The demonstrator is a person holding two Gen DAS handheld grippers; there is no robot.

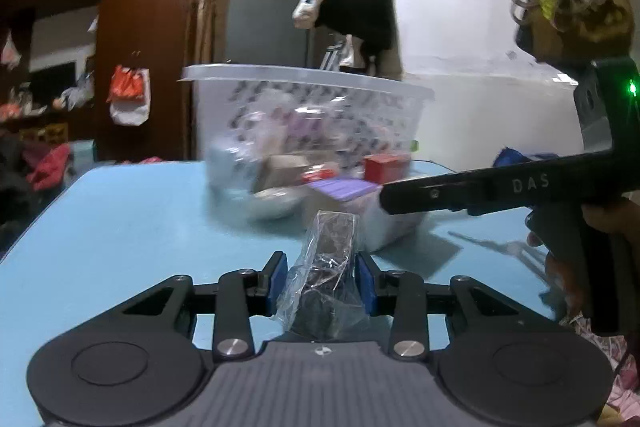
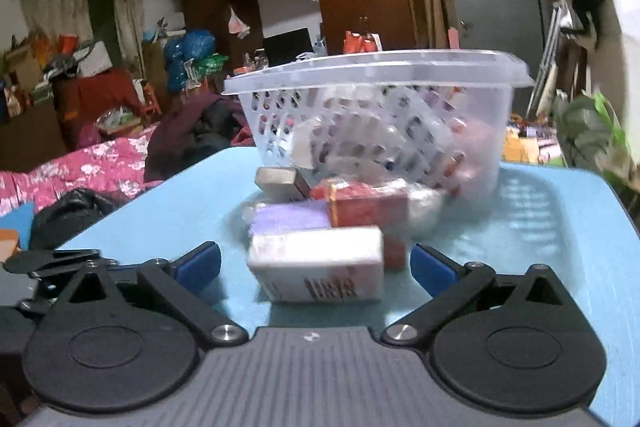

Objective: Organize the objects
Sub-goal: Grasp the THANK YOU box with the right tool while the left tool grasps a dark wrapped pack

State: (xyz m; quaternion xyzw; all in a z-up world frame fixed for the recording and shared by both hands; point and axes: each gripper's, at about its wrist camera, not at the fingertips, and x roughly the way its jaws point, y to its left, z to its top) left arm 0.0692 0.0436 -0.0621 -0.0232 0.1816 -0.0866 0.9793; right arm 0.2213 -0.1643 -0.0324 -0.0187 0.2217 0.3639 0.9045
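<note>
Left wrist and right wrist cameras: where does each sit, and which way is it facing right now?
Left wrist: on the left gripper, facing the clear perforated plastic basket over the light blue table; its jaws clamp a crinkly clear-wrapped dark item; the right gripper's black body and hand show.
Right wrist: on the open right gripper, facing the white carton before the basket.
Shared: basket, table.

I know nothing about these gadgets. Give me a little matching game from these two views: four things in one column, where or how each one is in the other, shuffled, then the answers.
Things:
1. left tool
2. right tool
3. clear perforated basket
4. red box

States:
A. open, pads on either side of a white box
B. shut on a crinkly clear packet
C. lying on the blue table in front of the basket
D. standing upright, full of small packages

Pairs: 1-B, 2-A, 3-D, 4-C
</note>
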